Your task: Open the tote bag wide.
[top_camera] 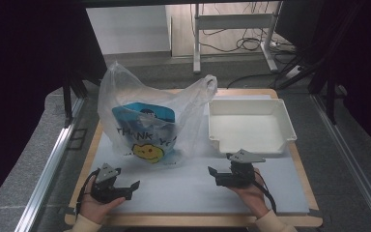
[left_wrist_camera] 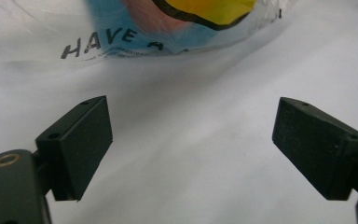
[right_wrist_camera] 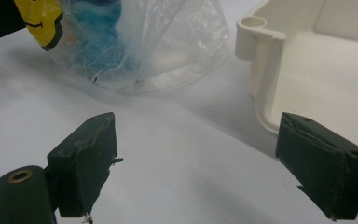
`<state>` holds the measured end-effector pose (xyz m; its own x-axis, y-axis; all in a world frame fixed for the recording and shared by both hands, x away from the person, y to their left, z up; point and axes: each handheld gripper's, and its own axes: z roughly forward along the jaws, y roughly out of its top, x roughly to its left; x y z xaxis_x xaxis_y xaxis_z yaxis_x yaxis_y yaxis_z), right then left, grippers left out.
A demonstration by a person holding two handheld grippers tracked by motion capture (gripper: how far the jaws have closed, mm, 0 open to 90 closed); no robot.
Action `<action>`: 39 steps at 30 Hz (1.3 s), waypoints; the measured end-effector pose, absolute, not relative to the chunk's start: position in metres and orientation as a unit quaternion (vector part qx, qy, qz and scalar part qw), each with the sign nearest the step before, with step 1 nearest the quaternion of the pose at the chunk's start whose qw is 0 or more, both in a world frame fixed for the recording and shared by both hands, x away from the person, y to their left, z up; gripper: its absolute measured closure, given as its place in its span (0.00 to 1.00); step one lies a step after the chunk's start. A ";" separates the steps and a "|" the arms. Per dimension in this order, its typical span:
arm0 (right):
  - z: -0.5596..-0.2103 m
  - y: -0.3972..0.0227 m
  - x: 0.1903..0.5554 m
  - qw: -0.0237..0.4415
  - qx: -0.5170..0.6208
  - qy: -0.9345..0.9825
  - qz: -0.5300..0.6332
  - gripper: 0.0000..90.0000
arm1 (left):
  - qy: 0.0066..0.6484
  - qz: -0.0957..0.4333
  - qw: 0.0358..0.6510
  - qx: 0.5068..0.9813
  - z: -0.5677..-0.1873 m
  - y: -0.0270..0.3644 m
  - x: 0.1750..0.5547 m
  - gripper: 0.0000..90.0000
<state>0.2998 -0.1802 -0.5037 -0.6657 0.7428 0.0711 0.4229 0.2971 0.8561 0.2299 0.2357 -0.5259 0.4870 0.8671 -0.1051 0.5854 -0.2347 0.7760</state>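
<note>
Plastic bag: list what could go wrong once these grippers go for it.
The plastic bag is thin, crinkled and stands loosely, so the open left gripper may pinch only film, which could slip or tear. Something blue sits inside it; lifting by one handle may tip the bag and spill that. The white tray stands close beside the bag, so the open right gripper could knock its near corner on the way in.

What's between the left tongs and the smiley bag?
Nothing: the left gripper view shows bare white mat between the open left tongs and the smiley bag.
</note>
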 end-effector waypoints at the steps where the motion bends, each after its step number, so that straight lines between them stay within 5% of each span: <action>1: -0.504 -0.181 0.300 0.170 0.371 0.786 0.464 0.14 | 0.475 0.177 0.399 0.764 -0.526 0.236 0.230 0.16; 39: -0.510 -0.183 0.300 0.176 0.357 0.801 0.447 0.18 | 0.475 0.204 0.417 0.748 -0.515 0.248 0.227 0.21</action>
<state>0.2995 -0.1827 -0.5105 -0.6827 0.7297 0.0378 0.4155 0.3452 0.8415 0.2266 0.2477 -0.5152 0.4667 0.8797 -0.0912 0.5397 -0.2016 0.8174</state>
